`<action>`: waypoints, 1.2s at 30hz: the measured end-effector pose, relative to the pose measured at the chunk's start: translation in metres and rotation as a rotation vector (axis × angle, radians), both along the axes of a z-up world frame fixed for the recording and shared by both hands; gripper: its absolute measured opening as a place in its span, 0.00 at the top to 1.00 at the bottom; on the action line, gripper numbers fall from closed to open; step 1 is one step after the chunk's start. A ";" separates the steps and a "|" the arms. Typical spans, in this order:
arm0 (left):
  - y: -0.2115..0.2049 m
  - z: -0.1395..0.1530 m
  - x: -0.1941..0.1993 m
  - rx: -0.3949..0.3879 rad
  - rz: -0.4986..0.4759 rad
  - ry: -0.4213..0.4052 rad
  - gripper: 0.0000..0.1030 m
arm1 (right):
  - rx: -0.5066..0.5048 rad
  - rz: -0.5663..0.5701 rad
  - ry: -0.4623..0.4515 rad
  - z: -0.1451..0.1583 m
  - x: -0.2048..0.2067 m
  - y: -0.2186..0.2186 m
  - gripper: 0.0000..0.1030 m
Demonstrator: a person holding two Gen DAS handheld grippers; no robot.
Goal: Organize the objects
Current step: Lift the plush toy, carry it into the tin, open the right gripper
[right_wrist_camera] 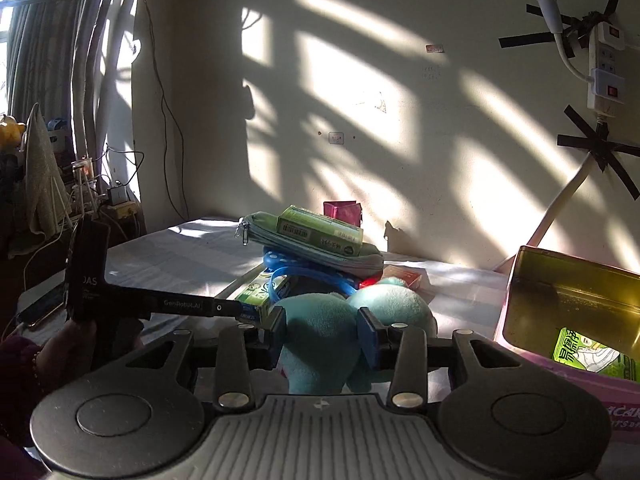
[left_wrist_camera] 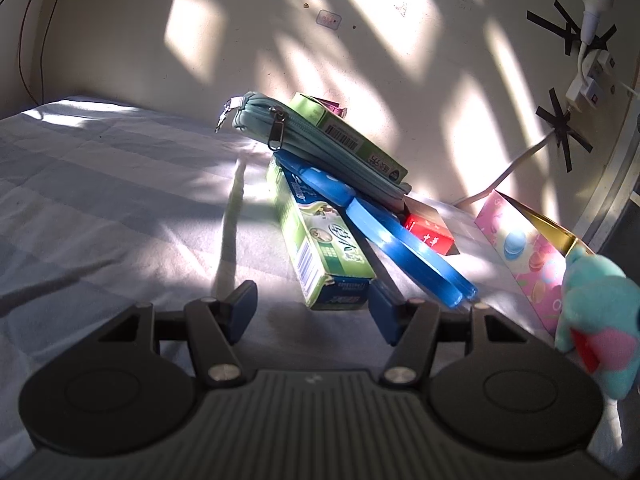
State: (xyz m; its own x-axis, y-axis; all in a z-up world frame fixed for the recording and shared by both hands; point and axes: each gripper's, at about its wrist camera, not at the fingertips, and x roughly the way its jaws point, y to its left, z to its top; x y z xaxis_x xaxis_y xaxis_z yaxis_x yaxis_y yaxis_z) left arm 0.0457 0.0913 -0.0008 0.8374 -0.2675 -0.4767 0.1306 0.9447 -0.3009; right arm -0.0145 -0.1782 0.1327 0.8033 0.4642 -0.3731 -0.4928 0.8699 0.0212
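right gripper point(right_wrist_camera: 323, 334): fingers clamping the teal plush toy point(right_wrist_camera: 320, 344), just beside the pink tin point(right_wrist_camera: 576, 380) at bed's right edge
left gripper point(left_wrist_camera: 314, 312): fingers spreading open, empty
risk: plush snagging tin rim; left gripper nudging toothpaste box point(left_wrist_camera: 320, 248), toppling the stacked pouch point(left_wrist_camera: 312, 148)

Cream wall point(right_wrist_camera: 360, 80) sun-striped; taped power strip point(right_wrist_camera: 606, 68); window point(right_wrist_camera: 8, 20) left; grey-sheeted bed point(left_wrist_camera: 100, 184)

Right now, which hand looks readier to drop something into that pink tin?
Right. Its gripper already has its jaws closed on the teal plush toy, with the open pink tin just beside it. The left gripper is open and empty, facing the toothpaste box.
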 end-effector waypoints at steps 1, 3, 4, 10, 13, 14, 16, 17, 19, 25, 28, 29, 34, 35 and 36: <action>-0.001 0.000 0.000 0.002 -0.007 0.001 0.38 | -0.026 0.001 -0.002 -0.007 -0.008 0.002 0.56; -0.003 0.003 -0.004 0.010 -0.018 -0.002 0.38 | -0.026 -0.017 -0.002 -0.013 -0.013 -0.001 0.46; -0.004 0.005 -0.007 0.009 -0.022 -0.004 0.38 | 0.002 -0.025 0.017 -0.016 -0.013 -0.006 0.46; -0.013 0.023 -0.026 -0.015 -0.124 -0.002 0.38 | 0.143 -0.102 0.056 -0.020 -0.011 -0.036 0.44; -0.026 0.027 -0.033 -0.037 -0.204 0.017 0.36 | 0.174 -0.139 0.073 -0.028 -0.009 -0.048 0.40; -0.031 0.027 -0.032 -0.051 -0.230 0.030 0.35 | 0.176 -0.148 0.082 -0.032 -0.007 -0.050 0.40; -0.044 0.028 -0.030 -0.075 -0.279 0.054 0.30 | 0.176 -0.156 0.099 -0.039 -0.004 -0.053 0.40; -0.050 0.030 -0.029 -0.080 -0.300 0.063 0.30 | 0.173 -0.157 0.104 -0.041 -0.002 -0.054 0.39; -0.063 0.032 -0.027 -0.095 -0.344 0.084 0.29 | 0.179 -0.158 0.111 -0.045 0.003 -0.056 0.37; -0.085 0.041 -0.030 -0.110 -0.386 0.077 0.13 | 0.313 -0.149 0.191 -0.050 0.031 -0.066 0.34; -0.095 0.041 -0.034 -0.061 -0.393 0.053 0.13 | 0.359 -0.140 0.240 -0.055 0.049 -0.061 0.34; -0.097 0.039 -0.033 -0.048 -0.396 0.054 0.13 | 0.371 -0.138 0.255 -0.057 0.055 -0.059 0.34; -0.101 0.015 -0.017 -0.006 -0.347 0.127 0.33 | 0.494 -0.075 0.437 -0.079 0.089 -0.046 0.35; -0.100 0.013 -0.017 -0.002 -0.348 0.115 0.35 | 0.514 -0.048 0.485 -0.084 0.093 -0.043 0.48; -0.099 0.014 -0.016 0.001 -0.345 0.112 0.37 | 0.536 -0.048 0.497 -0.087 0.093 -0.042 0.48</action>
State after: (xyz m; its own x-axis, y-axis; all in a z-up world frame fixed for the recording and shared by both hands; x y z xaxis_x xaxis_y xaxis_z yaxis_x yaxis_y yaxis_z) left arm 0.0294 -0.0080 0.0134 0.6403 -0.5247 -0.5610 0.4077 0.8511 -0.3307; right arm 0.0786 -0.2198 0.0454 0.6219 0.6541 -0.4305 -0.2758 0.6975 0.6613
